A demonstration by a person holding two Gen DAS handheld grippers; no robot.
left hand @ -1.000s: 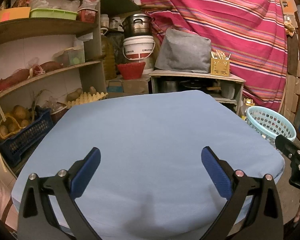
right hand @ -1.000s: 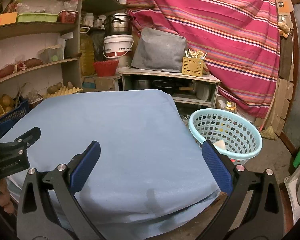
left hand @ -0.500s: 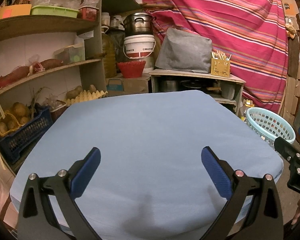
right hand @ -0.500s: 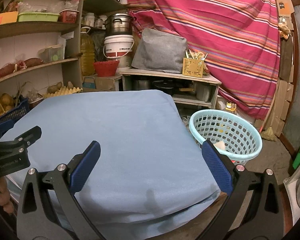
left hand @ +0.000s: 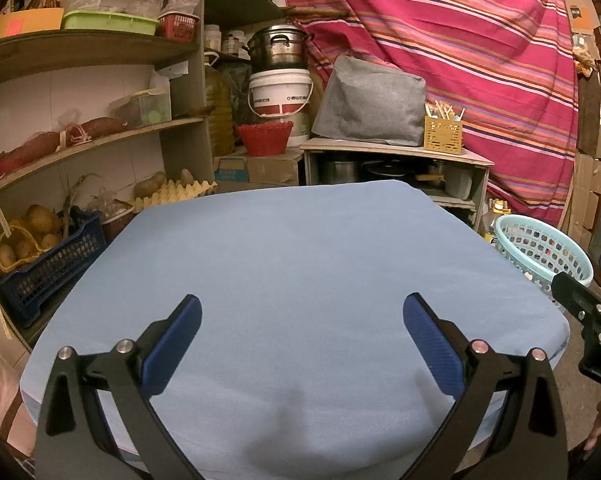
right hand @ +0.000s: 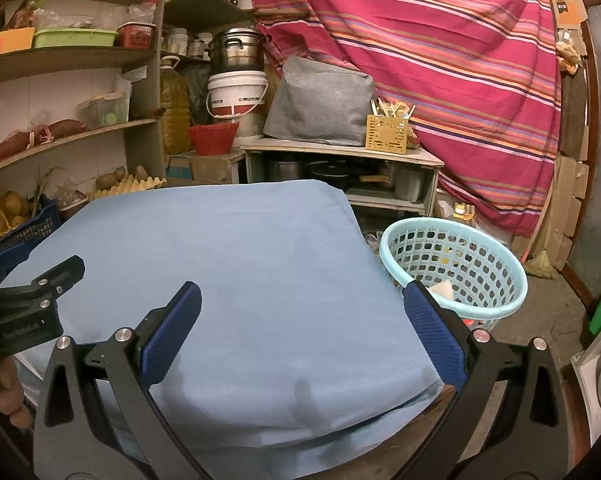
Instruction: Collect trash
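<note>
Blue cloth covers the worktop (left hand: 300,264), smooth and bare under both claws. The left claw (left hand: 302,328) hangs over the near edge with its blue pads spread wide apart, holding nothing. The right claw (right hand: 302,326) hangs the same way over the near right corner, its pads wide apart too and empty.

Just off the right claw's right finger, down on the floor beside the worktop, stands a pale turquoise basket (right hand: 512,276). Inside it I can make out a whitish scrap (right hand: 442,289) near that fingertip and a small yellow bit (right hand: 445,259) further in; the rest of what lies in there is too small to tell. From the left claw the basket (left hand: 580,268) sits well to the right, beyond the worktop's edge, with the right claw's black frame showing in front of it.

Ahead of both claws, past the worktop, is a low shelf unit (right hand: 340,152) carrying a grey cushion (right hand: 320,100) and a yellow holder (right hand: 387,134). To the left ahead run wall shelves (left hand: 100,136), with a blue crate (left hand: 48,268) of potatoes.
</note>
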